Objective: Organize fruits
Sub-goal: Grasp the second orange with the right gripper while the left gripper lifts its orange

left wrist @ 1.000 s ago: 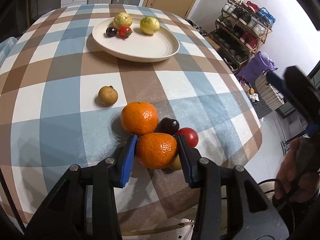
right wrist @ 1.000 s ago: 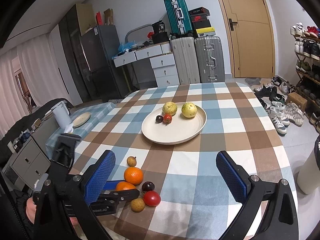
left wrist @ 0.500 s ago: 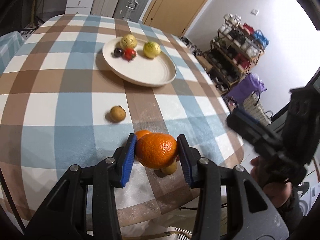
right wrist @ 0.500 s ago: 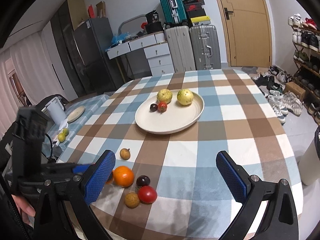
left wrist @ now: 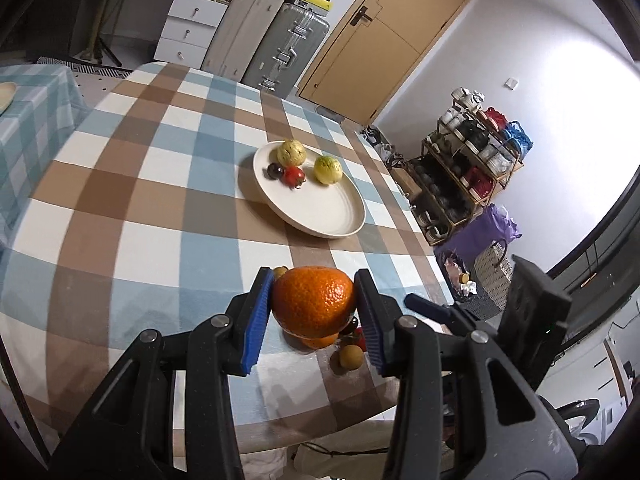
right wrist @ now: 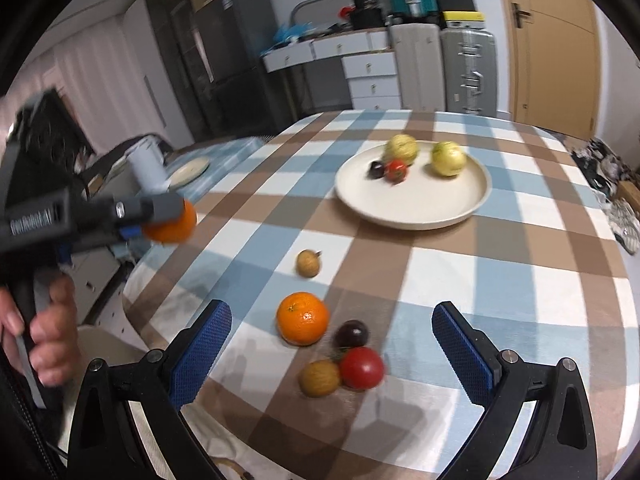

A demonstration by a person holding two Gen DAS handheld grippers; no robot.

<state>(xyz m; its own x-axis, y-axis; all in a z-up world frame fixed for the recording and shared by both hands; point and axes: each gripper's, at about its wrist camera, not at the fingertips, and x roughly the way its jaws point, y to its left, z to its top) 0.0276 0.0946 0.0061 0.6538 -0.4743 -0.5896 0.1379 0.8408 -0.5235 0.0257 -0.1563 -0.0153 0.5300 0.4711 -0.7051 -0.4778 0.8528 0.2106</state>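
Orange (left wrist: pixel 313 302), round, dimpled, left tool (left wrist: pixel 313 308) clamped

Left gripper (left wrist: pixel 314 306) clamped on orange (left wrist: pixel 313 300); right gripper (right wrist: pixel 332 344) wide apart.

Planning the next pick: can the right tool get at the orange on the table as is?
Probably yes. The right tool is open, with the orange just ahead between its fingers and nothing above it. The dark plum sits close on one side, so a finger may nudge it.
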